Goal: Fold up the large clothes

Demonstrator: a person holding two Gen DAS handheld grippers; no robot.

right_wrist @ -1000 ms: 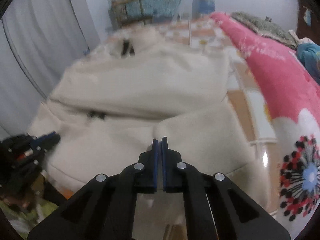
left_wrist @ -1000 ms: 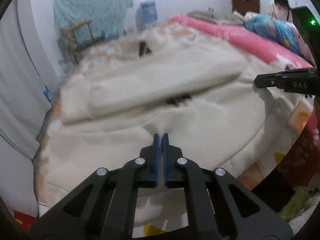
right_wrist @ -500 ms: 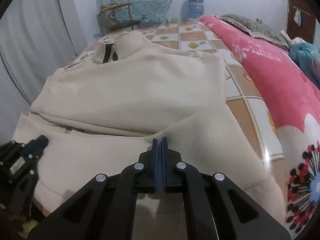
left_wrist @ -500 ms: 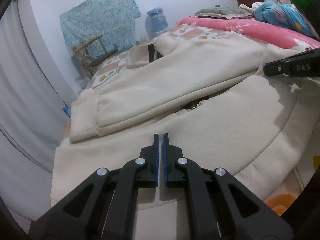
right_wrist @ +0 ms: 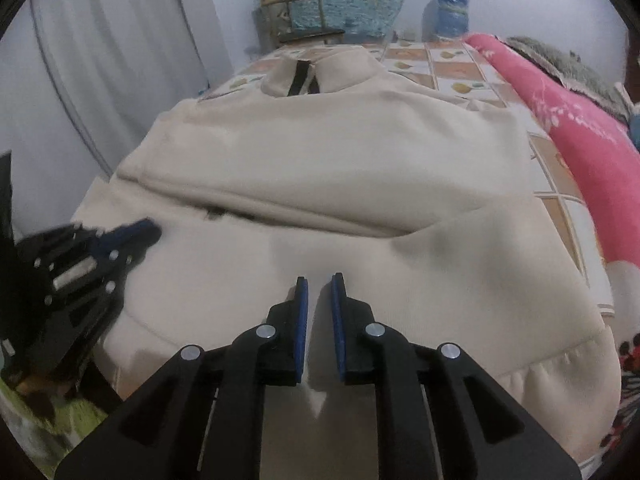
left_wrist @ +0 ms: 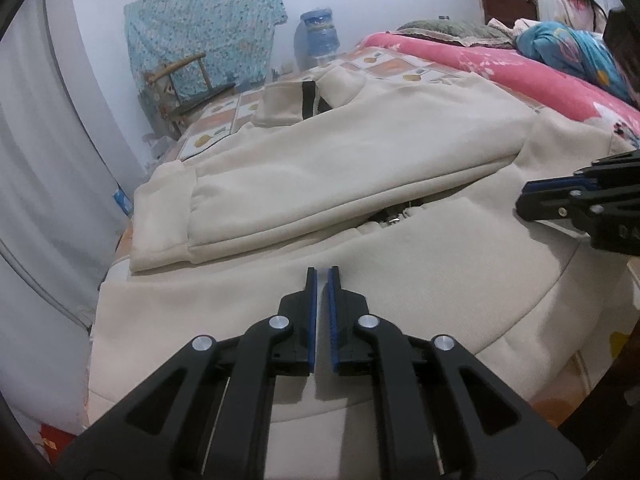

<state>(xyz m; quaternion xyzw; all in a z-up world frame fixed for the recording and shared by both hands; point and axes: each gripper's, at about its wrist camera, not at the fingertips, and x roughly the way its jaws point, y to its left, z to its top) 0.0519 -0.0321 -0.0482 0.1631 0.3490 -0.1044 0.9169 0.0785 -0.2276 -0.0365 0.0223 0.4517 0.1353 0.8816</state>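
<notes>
A large cream jacket (left_wrist: 360,160) (right_wrist: 340,160) lies on the bed, collar and black zipper (left_wrist: 308,100) at the far end. A sleeve is folded across its middle. My left gripper (left_wrist: 322,270) hovers low over the near hem panel. Its jaws are opening, with a slim gap and no cloth pinched between the pads. My right gripper (right_wrist: 320,278) is over the same panel further right. Its jaws are opening too, and only flat fabric shows through the gap. Each gripper shows in the other's view: the right gripper (left_wrist: 528,196) and the left gripper (right_wrist: 148,232).
A pink floral blanket (left_wrist: 500,68) (right_wrist: 580,140) runs along the bed's right side, with a blue bundle (left_wrist: 568,48) and a person (left_wrist: 572,0) beyond. A wooden chair (left_wrist: 180,76), teal cloth and water bottle (left_wrist: 318,36) stand at the far wall. White curtain (left_wrist: 48,160) hangs left.
Both grippers sank toward the bed and their jaws parted from shut to a narrow gap. The near part of the jacket, pinched and lifted before, now lies flat.
</notes>
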